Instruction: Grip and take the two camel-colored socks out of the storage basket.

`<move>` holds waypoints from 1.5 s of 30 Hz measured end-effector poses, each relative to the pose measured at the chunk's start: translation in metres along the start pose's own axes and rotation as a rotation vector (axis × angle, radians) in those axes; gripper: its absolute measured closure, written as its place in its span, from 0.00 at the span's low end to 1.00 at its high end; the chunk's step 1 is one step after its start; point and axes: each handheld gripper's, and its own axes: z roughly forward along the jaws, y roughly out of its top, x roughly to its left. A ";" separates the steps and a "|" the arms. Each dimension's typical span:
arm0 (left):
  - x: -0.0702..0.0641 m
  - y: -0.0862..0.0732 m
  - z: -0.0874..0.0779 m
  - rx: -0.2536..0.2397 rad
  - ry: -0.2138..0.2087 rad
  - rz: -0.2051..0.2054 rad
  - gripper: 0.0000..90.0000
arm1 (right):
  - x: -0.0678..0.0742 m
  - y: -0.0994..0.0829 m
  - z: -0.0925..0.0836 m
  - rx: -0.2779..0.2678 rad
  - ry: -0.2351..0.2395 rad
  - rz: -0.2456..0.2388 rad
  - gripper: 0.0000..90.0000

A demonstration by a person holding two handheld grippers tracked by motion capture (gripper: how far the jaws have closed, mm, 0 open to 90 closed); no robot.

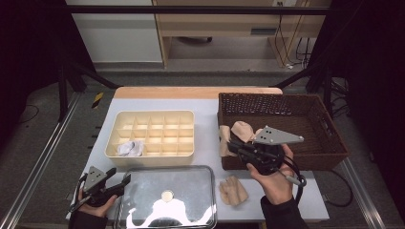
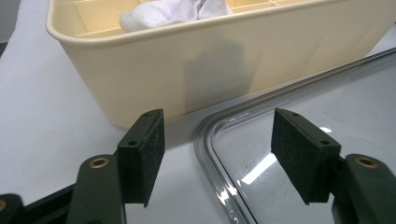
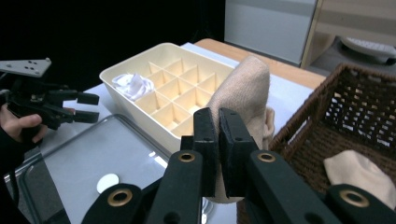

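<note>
right gripper (image 3: 218, 140) pinching beige sock (image 3: 243, 93) at frame centre, over basket (image 1: 334, 143) edge; left gripper (image 2: 217, 158) spread, lower left, empty

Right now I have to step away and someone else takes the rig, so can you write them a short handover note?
Right hand-held gripper: shut on a beige sock, held above the table between the wicker basket and the cream divider box.
Left hand-held gripper: open, holding nothing, by the near corner of the clear lid.
Done: one white sock sits in a near-left compartment of the box.
Left: place the held sock; another beige sock lies on the table by the lid, one more in the basket. The lid probably goes on last.
</note>
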 end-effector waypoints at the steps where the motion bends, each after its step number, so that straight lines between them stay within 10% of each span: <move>1: 0.000 0.000 0.000 0.002 -0.002 -0.003 0.39 | 0.001 0.002 -0.001 -0.008 0.002 -0.003 0.96; 9: 0.000 0.000 0.000 0.007 -0.013 -0.007 0.39 | 0.015 0.013 -0.002 -0.031 0.040 -0.036 0.96; 37: 0.002 0.001 -0.002 0.000 -0.017 -0.026 0.31 | 0.063 -0.068 0.072 0.198 0.233 0.001 0.96; 45: 0.003 0.003 -0.004 -0.011 -0.021 -0.031 0.29 | 0.056 -0.097 0.082 0.265 0.186 0.051 0.95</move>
